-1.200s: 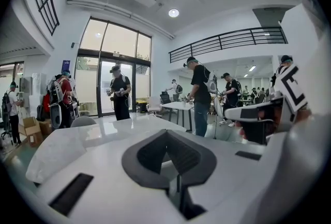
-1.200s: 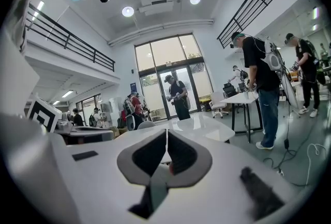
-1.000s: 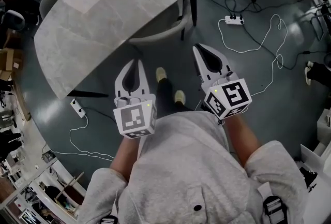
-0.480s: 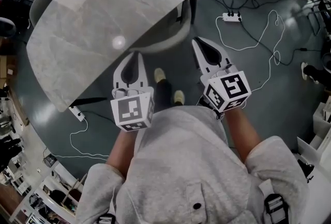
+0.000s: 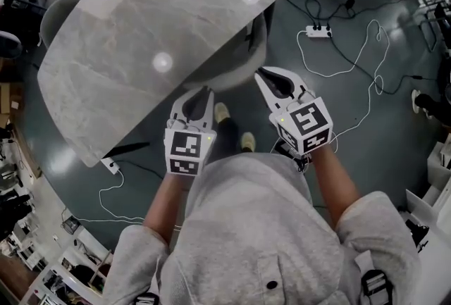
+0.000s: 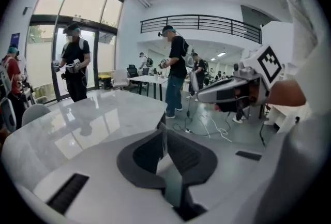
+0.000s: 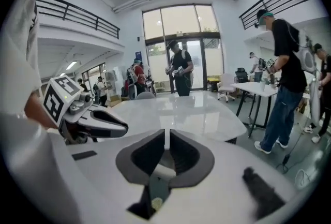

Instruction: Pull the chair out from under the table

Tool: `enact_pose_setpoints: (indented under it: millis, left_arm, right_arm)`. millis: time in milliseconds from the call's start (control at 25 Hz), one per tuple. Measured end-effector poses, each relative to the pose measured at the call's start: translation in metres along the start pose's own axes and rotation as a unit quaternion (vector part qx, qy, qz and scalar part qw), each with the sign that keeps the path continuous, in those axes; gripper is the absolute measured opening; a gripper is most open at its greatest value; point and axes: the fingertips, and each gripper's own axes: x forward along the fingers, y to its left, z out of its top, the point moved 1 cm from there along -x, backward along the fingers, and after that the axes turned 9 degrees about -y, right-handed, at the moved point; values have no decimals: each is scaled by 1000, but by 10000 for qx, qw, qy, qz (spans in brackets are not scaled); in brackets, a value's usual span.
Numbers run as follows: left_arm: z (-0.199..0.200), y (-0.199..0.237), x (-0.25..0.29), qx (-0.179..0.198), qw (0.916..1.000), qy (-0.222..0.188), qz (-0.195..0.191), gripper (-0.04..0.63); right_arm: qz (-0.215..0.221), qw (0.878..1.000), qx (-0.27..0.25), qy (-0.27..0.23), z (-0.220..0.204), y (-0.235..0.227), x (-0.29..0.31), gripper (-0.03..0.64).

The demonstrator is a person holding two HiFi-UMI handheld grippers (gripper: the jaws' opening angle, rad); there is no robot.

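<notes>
Left hand-held gripper (image 5: 205,91) is hovering with its jaws pressed together on nothing, just beside the near edge of the counter (image 5: 127,64). At its 1 o'clock the chair (image 5: 245,57) is standing tucked under that edge, with only part of its grey shell showing. At 3 o'clock, the right hand-held gripper (image 5: 261,74) is likewise pinched closed and empty, near the chair's rim. We are judging this to be the reach. We are advising opening both pairs of jaws before arriving, taking the backrest rim on either side, and drawing straight toward 6 o'clock, stepping our shoes (image 5: 246,140) clear.
</notes>
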Motion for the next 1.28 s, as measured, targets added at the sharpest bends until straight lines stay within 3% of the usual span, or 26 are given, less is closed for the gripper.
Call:
enact_pose_setpoints:
  millis: [120, 200, 280, 360, 520, 600, 720, 1000, 1120, 1240, 1280]
  left_arm:
    - [-24, -2, 14, 132, 9980, 383, -492, 50]
    - [-39, -4, 24, 199, 9943, 638, -830, 136]
    - [-53, -5, 34, 247, 9891, 876, -1156, 168]
    - [-68, -6, 44, 311, 9824, 1158, -1429, 201]
    - [-97, -2, 59, 584, 9681, 1689, -1753, 243]
    - [-110, 3, 66, 777, 9611, 1895, -1853, 252]
    - [-128, 8, 75, 1055, 9489, 2193, -2010, 255]
    - [-153, 9, 94, 1579, 9219, 2633, -2363, 255]
    - [-160, 11, 100, 1803, 9108, 2766, -2477, 255]
    - [-166, 9, 104, 2120, 8964, 2896, -2601, 235]
    - [-167, 7, 106, 2213, 8922, 2937, -2621, 230]
  right_arm:
    - [518, 9956, -156, 761, -32, 5, 16, 36]
    - [832, 9884, -398, 1205, -54, 9, 26, 125]
    - [1101, 9749, -968, 1674, -79, 9, 34, 172]
    - [1318, 9503, -1788, 2180, -106, 6, 40, 190]
    - [1723, 8856, -3169, 2926, -148, 2, 50, 207]
    - [1873, 8714, -3330, 3077, -160, 1, 58, 209]
    - [2063, 8602, -3292, 3302, -175, -2, 70, 209]
    - [2584, 8087, -3612, 3858, -209, -12, 98, 209]
    - [2743, 7726, -4000, 4097, -220, -15, 104, 208]
    - [2869, 7246, -4718, 4123, -235, -19, 105, 207]
    - [2949, 7175, -4830, 4060, -239, -19, 104, 199]
